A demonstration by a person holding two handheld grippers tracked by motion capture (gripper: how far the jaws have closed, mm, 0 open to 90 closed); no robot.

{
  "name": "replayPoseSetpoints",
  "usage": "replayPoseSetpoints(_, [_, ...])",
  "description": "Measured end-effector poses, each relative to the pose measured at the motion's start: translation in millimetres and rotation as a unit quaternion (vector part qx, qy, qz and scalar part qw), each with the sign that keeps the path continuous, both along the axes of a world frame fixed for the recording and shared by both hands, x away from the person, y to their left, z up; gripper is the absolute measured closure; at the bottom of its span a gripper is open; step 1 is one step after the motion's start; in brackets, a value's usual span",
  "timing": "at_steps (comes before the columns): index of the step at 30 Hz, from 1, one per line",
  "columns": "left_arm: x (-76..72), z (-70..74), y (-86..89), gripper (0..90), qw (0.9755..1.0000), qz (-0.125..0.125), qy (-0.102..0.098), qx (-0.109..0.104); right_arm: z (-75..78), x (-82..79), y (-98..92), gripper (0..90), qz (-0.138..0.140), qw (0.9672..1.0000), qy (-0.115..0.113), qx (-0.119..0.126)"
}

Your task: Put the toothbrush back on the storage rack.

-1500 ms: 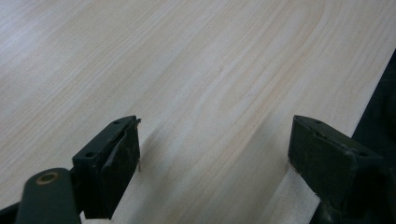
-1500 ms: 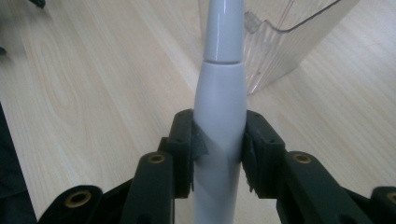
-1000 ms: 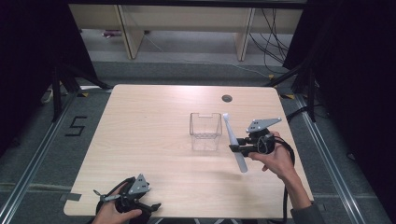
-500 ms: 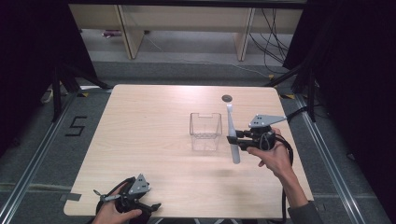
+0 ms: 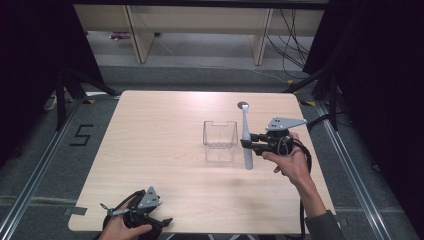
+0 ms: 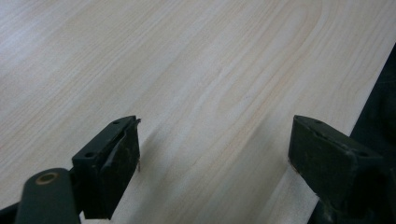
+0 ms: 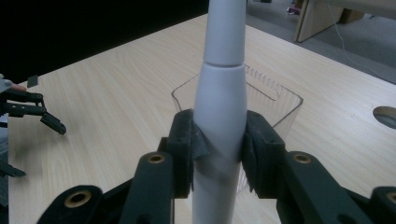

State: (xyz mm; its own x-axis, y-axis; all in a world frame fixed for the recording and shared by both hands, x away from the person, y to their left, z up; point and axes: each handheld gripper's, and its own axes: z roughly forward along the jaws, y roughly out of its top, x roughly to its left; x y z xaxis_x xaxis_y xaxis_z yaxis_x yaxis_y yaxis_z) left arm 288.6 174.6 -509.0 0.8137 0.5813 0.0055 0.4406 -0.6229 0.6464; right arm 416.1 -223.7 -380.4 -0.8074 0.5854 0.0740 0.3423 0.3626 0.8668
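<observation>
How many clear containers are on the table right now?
1. The clear plastic container stands near the table's middle, just left of the white electric toothbrush gripped upright by the right gripper. Nothing seems hidden.

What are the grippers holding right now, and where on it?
The right gripper clamps a white toothbrush-like stick on its thick lower body, held upright beside the clear container. The left gripper is open, holding nothing.

We read just one mark: a black numeral "5" (image 5: pixel 81 135) on the grey floor (image 5: pixel 45 165) left of the table (image 5: pixel 150 150). We find no other legible text.
</observation>
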Motion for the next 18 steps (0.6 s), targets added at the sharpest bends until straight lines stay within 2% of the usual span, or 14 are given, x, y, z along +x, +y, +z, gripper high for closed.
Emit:
replayPoseSetpoints(2, [0.1, 0.2, 0.2, 15.9, 1.0, -0.001, 0.0, 0.001, 0.1, 0.8, 2.0, 66.8, 0.002, 0.9998, 0.011, 0.013])
replayPoseSetpoints(3, [0.1, 0.2, 0.2, 15.9, 1.0, -0.001, 0.0, 0.001, 2.3, 1.8, 0.6, 66.8, -0.002, 1.0, 0.0, 0.003])
replayPoseSetpoints(4, [0.8, 0.2, 0.1, 15.9, 1.0, -0.001, 0.004, 0.003, 2.2, 1.8, 2.0, 66.8, -0.006, 0.9999, -0.004, 0.012])
replayPoseSetpoints(5, [0.7, 0.1, 0.1, 15.9, 1.0, -0.002, 0.004, 0.003, 4.6, 2.8, 1.2, 66.8, -0.001, 1.0, -0.002, 0.007])
replayPoseSetpoints(6, [0.7, 0.1, 0.1, 15.9, 1.0, -0.002, 0.004, 0.003, 5.5, 1.1, 2.6, 66.8, -0.007, 0.9998, 0.01, 0.013])
replayPoseSetpoints(7, [0.8, 0.1, 0.1, 15.9, 1.0, -0.001, 0.004, 0.002, 5.9, 3.5, 2.9, 66.8, -0.005, 0.9999, -0.006, 0.014])
replayPoseSetpoints(8, [0.8, 0.1, 0.1, 15.9, 1.0, -0.001, 0.004, 0.002, 5.9, 3.5, 2.9, 66.8, -0.005, 0.9999, -0.006, 0.014])
replayPoseSetpoints(9, [0.9, 0.2, 0.2, 15.9, 1.0, -0.002, 0.003, 0.003, 8.3, 4.0, 4.8, 66.8, -0.001, 0.9998, 0.003, 0.02])
replayPoseSetpoints(10, [0.8, 0.3, 0.3, 15.9, 1.0, -0.002, 0.004, 0.003, 9.9, 5.1, 4.0, 66.8, -0.001, 0.9999, -0.002, 0.011])
replayPoseSetpoints(11, [0.8, 0.4, 0.4, 15.9, 1.0, -0.002, 0.004, 0.003, 10.5, 4.6, 5.7, 66.8, -0.003, 0.9998, 0.008, 0.018])
replayPoseSetpoints(12, [0.8, 0.4, 0.4, 15.9, 1.0, -0.002, 0.004, 0.003, 10.5, 4.6, 5.7, 66.8, -0.003, 0.9998, 0.008, 0.018])
replayPoseSetpoints(14, [0.9, 0.4, 0.4, 15.9, 1.0, -0.002, 0.003, 0.002, 13.9, 8.6, 7.9, 66.8, -0.002, 0.9998, -0.011, 0.016])
replayPoseSetpoints(16, [0.7, 0.3, 0.3, 15.9, 1.0, -0.001, 0.002, 0.002, 16.4, 8.4, 10.9, 66.8, -0.001, 0.9998, 0.003, 0.021])
replayPoseSetpoints(18, [0.0, 0.1, 0.1, 15.9, 1.0, 0.001, -0.001, -0.001, 16.9, 10.4, 12.3, 66.8, 0.005, 0.9997, -0.001, 0.024])
